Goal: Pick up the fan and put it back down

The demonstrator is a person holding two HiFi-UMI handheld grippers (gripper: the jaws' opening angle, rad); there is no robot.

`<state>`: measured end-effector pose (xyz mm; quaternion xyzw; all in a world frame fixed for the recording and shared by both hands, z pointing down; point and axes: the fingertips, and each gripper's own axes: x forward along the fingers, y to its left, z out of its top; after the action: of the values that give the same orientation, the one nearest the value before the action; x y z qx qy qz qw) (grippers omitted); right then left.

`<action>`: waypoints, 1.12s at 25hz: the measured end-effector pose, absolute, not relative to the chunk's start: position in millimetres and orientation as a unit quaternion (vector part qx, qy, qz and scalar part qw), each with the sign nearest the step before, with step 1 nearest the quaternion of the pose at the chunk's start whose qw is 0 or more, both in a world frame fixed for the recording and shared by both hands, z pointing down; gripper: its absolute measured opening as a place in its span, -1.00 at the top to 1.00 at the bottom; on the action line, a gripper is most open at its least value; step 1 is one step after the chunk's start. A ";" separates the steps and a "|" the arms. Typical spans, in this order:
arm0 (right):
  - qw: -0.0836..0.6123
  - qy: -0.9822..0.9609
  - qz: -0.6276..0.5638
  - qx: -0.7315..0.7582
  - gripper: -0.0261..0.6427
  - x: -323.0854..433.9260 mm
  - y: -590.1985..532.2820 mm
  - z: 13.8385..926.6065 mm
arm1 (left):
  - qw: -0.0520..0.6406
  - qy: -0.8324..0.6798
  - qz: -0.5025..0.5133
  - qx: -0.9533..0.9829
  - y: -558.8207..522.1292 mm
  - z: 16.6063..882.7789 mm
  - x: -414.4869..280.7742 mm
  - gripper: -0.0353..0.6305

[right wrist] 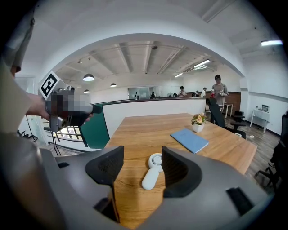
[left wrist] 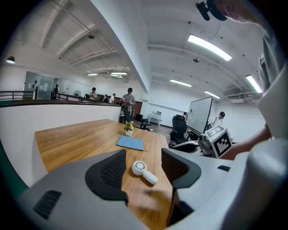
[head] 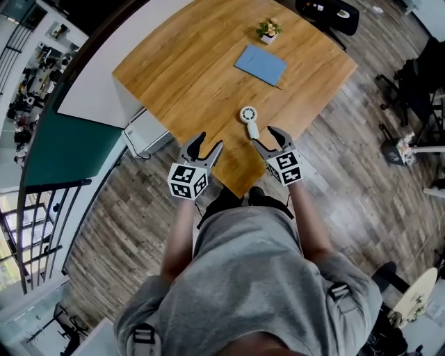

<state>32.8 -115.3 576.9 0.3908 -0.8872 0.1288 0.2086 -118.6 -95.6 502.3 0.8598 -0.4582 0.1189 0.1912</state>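
Observation:
A small white hand fan (head: 249,120) lies flat on the wooden table (head: 188,76), round head away from me and handle toward the near corner. It also shows between the jaws in the left gripper view (left wrist: 144,172) and the right gripper view (right wrist: 152,172). My right gripper (head: 271,138) hovers open just short of the fan's handle, with nothing between its fingers. My left gripper (head: 204,147) is open too, over the table's near edge to the left of the fan.
A blue notebook (head: 260,65) lies beyond the fan, and a small potted plant (head: 268,30) stands at the table's far side. A black office chair (head: 327,15) sits behind the table. The near table corner points at my legs. People stand in the distant room.

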 end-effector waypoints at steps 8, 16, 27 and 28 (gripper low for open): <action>0.221 -0.867 0.134 0.426 0.09 8.8 -137.0 585.6 | 0.202 -0.410 0.119 0.881 -128.5 518.6 -134.3 0.15; 0.239 -0.855 0.135 0.440 0.05 -14.0 -146.7 595.1 | 0.211 -0.365 0.131 0.898 -154.9 532.4 -140.0 0.15; 0.243 -0.845 0.173 0.444 0.03 -7.7 -156.9 625.2 | 0.229 -0.357 0.146 0.893 -173.3 554.6 -137.4 0.15; 0.242 -0.845 0.177 0.444 0.03 -6.5 -159.0 627.6 | 0.231 -0.356 0.150 0.893 -174.2 558.0 -135.5 0.15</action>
<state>-6.5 -159.0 627.6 0.4436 -0.8445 0.1769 0.2422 -135.5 -174.2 558.0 0.8930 -0.3561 0.1496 0.2310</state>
